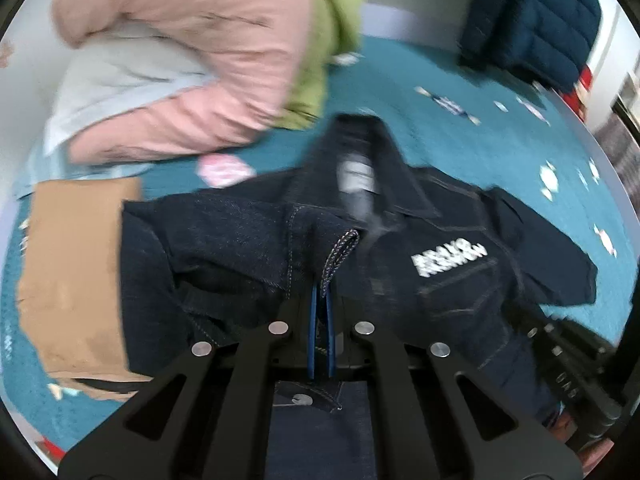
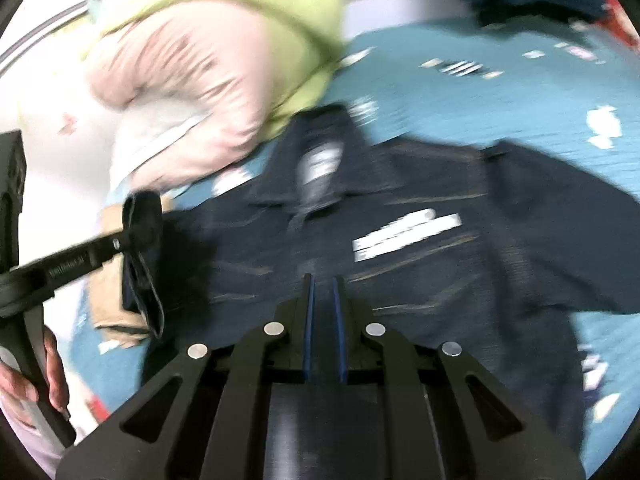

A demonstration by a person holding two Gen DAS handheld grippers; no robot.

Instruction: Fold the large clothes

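Denim is what I have pinched in my left hand-held gripper (image 1: pixel 322 292): the blue pads are clenched on a stitched edge of the dark denim jacket (image 1: pixel 400 240), which I take to be a cuff or sleeve end. The rest of the jacket lies spread, collar away from me and white chest lettering (image 1: pixel 448 260) up, on the teal patterned bedspread (image 1: pixel 520 152). My right hand-held gripper (image 2: pixel 322 292) hovers over the jacket's front with its jaws nearly together and nothing between them that I can see.

My worry is the narrow bite on the left. Only a thin strip of seam sits between the pads, and denim is heavy and stiff, so a fast swing across the body could drag it out and drop the sleeve half folded. With the right side empty, nothing pins the jacket, so pulling the sleeve may slide the whole garment or skew the collar.

Crowding is the other risk. A folded tan garment (image 1: pixel 80 272) lies just beside the jacket's edge, and a heap of pink, green and pale clothes (image 1: pixel 192 60) sits near the collar. A wide fold could catch either one. Both views are smeared, so I judge a slower carry safer.
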